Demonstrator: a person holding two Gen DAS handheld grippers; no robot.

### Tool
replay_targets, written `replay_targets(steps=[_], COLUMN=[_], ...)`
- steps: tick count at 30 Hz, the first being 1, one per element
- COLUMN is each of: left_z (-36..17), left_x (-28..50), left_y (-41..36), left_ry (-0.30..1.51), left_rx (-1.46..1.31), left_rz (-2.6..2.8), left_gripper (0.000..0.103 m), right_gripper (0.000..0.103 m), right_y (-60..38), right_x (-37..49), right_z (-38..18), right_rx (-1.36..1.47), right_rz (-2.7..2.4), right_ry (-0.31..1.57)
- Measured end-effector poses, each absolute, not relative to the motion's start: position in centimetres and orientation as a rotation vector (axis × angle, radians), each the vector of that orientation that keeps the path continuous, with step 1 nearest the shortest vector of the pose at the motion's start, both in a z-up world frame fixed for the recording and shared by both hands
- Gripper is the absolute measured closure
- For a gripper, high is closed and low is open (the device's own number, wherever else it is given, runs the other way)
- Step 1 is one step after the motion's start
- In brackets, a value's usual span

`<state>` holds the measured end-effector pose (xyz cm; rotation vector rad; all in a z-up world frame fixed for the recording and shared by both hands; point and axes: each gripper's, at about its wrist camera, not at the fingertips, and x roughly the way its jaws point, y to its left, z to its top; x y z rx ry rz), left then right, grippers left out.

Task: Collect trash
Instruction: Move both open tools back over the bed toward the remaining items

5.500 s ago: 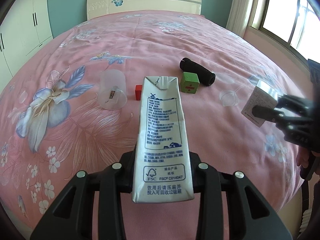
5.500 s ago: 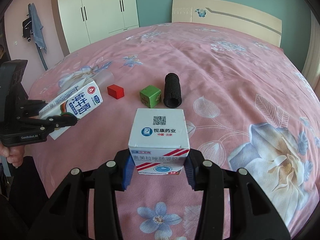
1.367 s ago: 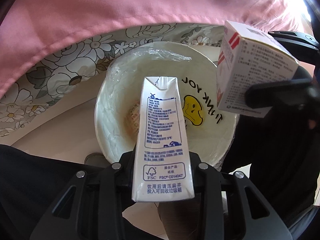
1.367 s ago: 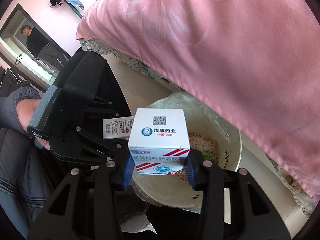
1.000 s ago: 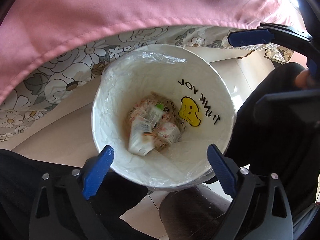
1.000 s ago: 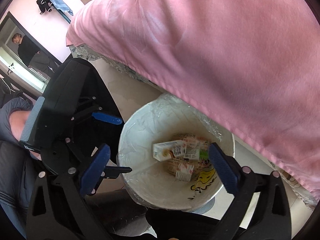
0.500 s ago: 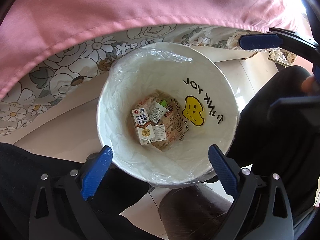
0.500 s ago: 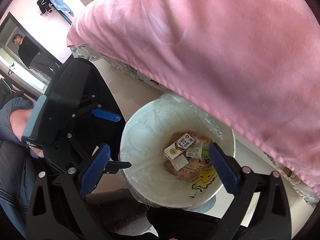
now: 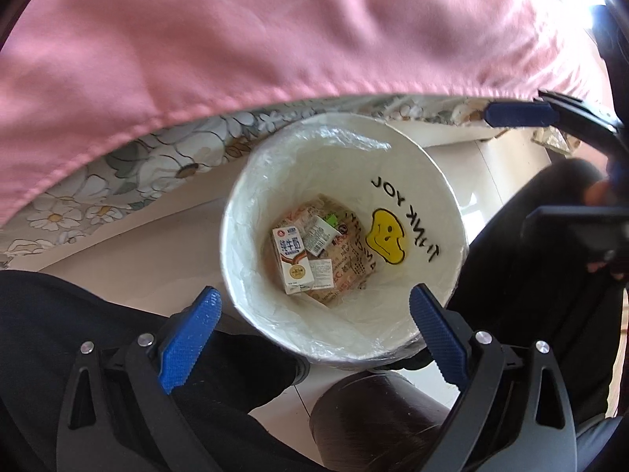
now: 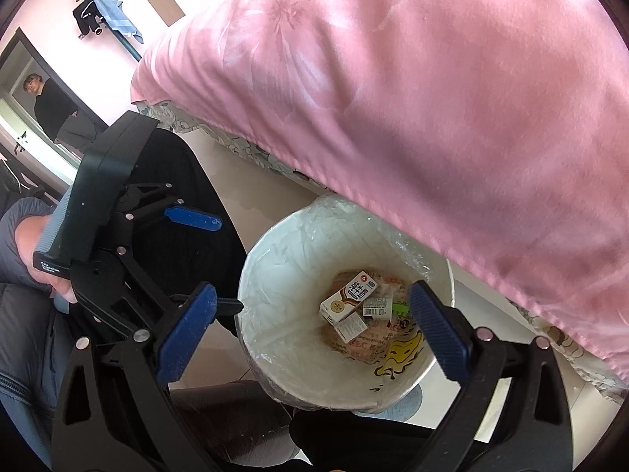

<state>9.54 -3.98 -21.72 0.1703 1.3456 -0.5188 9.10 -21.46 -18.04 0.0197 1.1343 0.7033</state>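
A white bin (image 9: 440, 181) with a clear liner and a yellow smiley stands on the floor beside the bed. It also shows in the right wrist view (image 10: 267, 275). The milk carton (image 9: 291, 257) and the small medicine box (image 9: 323, 273) lie at its bottom on other wrappers, also seen in the right wrist view: carton (image 10: 349, 295), box (image 10: 350, 325). My left gripper (image 9: 314, 310) is open and empty above the bin's near rim. My right gripper (image 10: 310, 306) is open and empty above the bin. The left gripper (image 10: 204, 259) also shows at the left of the right wrist view.
The pink bedspread (image 9: 236, 39) hangs over a floral bed skirt (image 9: 118, 181) just behind the bin. My dark-clothed legs (image 9: 78, 314) flank the bin. A person (image 10: 47, 106) stands in a doorway at the far left.
Both grippers opened about a second ago and dropped the milk carton and the medicine box into the bin, where they settled. Since then both grippers have stayed open and pulled back slightly.
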Motion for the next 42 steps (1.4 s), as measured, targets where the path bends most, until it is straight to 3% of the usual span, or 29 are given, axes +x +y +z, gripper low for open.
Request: replay_targets(steps=[23,42], left_z=[-10.3,-3.9], left_x=[12.7,18.4], left_y=[-0.5,0.5], left_ry=[1.124,0.993], left_rx=[0.046,-0.014], left_rz=[-0.404,-0.284], left_gripper=[0.005,0.005], right_gripper=[0.007,0.007], right_y=[-25.1,-28.2], right_x=[10.0,15.0], right_z=[-4.7,-2.9], right_rx=[0.024,-0.023], right_rz=[0.577,0.423], right_ry=[0.841,0.765])
